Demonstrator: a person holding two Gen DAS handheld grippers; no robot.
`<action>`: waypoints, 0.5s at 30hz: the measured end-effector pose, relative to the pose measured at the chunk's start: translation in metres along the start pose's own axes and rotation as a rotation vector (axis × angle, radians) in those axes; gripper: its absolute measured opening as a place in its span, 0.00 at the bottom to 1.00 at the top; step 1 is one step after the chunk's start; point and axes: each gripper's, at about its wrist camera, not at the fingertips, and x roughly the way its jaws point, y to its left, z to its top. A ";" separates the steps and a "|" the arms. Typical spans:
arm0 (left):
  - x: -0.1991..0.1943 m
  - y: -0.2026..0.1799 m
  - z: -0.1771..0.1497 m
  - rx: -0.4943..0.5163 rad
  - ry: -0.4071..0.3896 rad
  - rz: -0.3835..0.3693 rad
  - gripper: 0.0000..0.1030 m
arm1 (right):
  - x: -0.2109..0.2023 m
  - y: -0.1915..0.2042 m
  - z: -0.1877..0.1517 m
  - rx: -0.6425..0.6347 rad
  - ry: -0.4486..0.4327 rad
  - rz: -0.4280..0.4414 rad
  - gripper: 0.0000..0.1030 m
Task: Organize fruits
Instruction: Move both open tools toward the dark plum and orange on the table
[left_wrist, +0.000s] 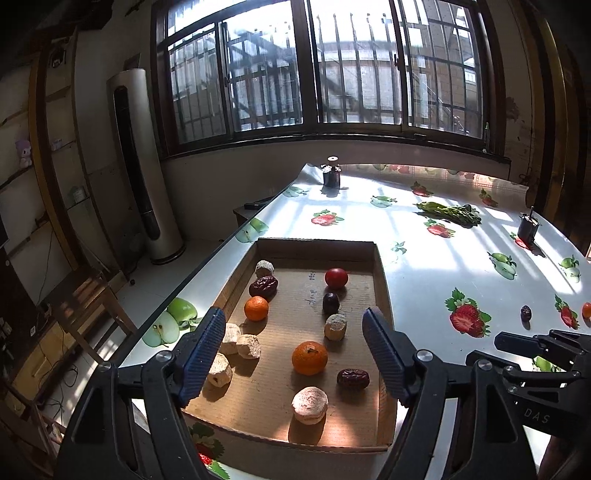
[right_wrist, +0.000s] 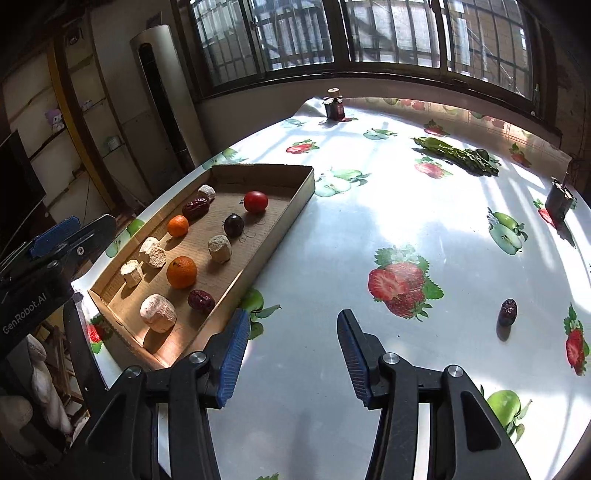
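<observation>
I am hovering both grippers, left (left_wrist: 293, 349) and right (right_wrist: 291, 354), spread wide and empty. Most fruit is lying in the tray (right_wrist: 275, 236) by the table's left edge; one date (right_wrist: 508, 312) is waiting near the right edge, so I judge my right must reach there next.

Left gripper (left_wrist: 295, 354) with blue-padded jaws spread wide and empty, angled downward, right gripper (right_wrist: 291, 356) likewise spread and empty, held alongside, to the right of the left
</observation>
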 end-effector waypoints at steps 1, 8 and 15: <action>-0.002 -0.003 0.001 0.007 -0.005 -0.002 0.75 | -0.002 -0.005 -0.001 0.009 -0.001 -0.005 0.52; -0.010 -0.025 0.005 0.051 -0.019 -0.017 0.76 | -0.018 -0.037 -0.009 0.051 -0.021 -0.037 0.52; -0.014 -0.042 0.007 0.084 -0.025 -0.031 0.76 | -0.030 -0.064 -0.014 0.095 -0.039 -0.062 0.54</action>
